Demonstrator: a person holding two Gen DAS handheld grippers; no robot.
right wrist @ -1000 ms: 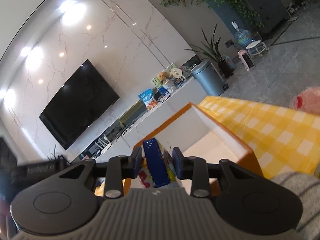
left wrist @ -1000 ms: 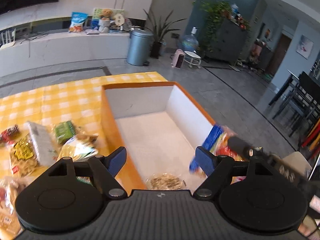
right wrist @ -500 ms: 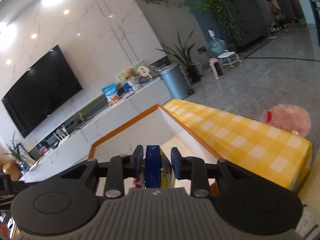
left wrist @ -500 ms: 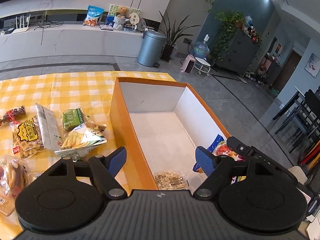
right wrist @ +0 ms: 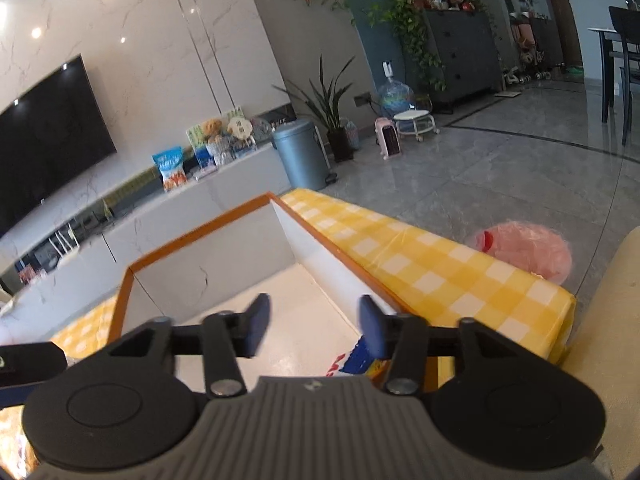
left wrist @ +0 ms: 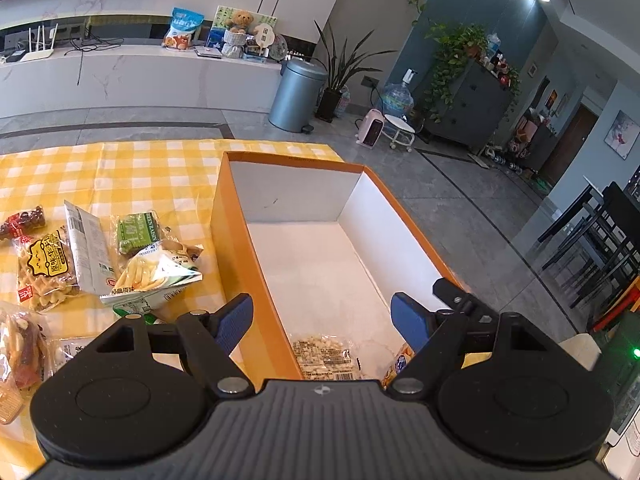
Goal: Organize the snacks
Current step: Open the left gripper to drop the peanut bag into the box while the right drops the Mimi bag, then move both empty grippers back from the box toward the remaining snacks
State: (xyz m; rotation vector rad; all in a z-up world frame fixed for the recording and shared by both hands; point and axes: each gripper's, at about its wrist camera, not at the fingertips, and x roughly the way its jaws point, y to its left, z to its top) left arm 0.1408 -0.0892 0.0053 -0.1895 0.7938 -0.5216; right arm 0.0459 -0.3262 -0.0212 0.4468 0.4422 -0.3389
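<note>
An orange box (left wrist: pixel 240 264) with a white inside stands on the yellow checked tablecloth (left wrist: pixel 132 168). A clear packet of nuts (left wrist: pixel 324 356) lies at its near end. My left gripper (left wrist: pixel 322 316) is open and empty above the box's near left wall. My right gripper (right wrist: pixel 312 320) is open over the near end of the box (right wrist: pixel 196 248). The blue and yellow snack bag (right wrist: pixel 360 362) lies just below its right finger, inside the box; a corner of it shows in the left wrist view (left wrist: pixel 398 364). Several snack packets lie left of the box, among them a chips bag (left wrist: pixel 154 276).
A green packet (left wrist: pixel 138 230), a noodle snack pack (left wrist: pixel 44 272) and a white wrapper (left wrist: pixel 88 252) lie on the cloth. A pink bag (right wrist: pixel 528 256) sits on the floor past the table's right edge. A cream chair edge (right wrist: pixel 616 320) is at right.
My right gripper was shut on the blue snack bag above the box. It has opened and the bag has dropped into the box's near end. The left gripper stayed open, shifting slightly.
</note>
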